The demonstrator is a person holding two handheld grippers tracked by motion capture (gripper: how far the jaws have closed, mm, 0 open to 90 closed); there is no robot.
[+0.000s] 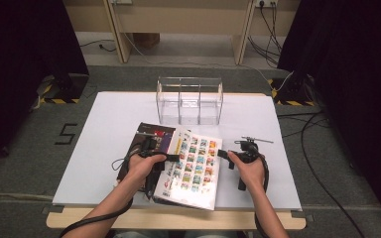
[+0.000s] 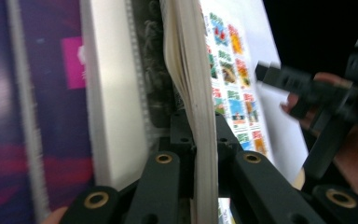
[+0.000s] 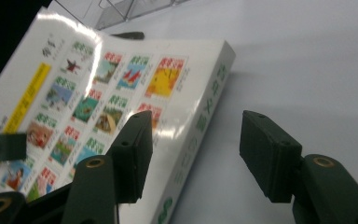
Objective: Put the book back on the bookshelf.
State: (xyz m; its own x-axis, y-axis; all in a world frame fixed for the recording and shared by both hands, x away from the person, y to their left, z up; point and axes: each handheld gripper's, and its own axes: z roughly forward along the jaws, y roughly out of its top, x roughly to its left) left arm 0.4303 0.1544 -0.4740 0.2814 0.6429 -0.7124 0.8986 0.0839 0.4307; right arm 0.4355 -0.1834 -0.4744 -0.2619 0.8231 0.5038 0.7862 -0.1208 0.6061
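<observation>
**On the white table, a book held up by its edge**

At the table's near edge, the left gripper (image 2: pixel 204 140) clamps the open edge of the white picture-cover book (image 1: pixel 194 166), forearm reaching in from below. The right gripper (image 3: pixel 193 156), jaws wide, sits beside the book's spine, holding nothing.
</observation>
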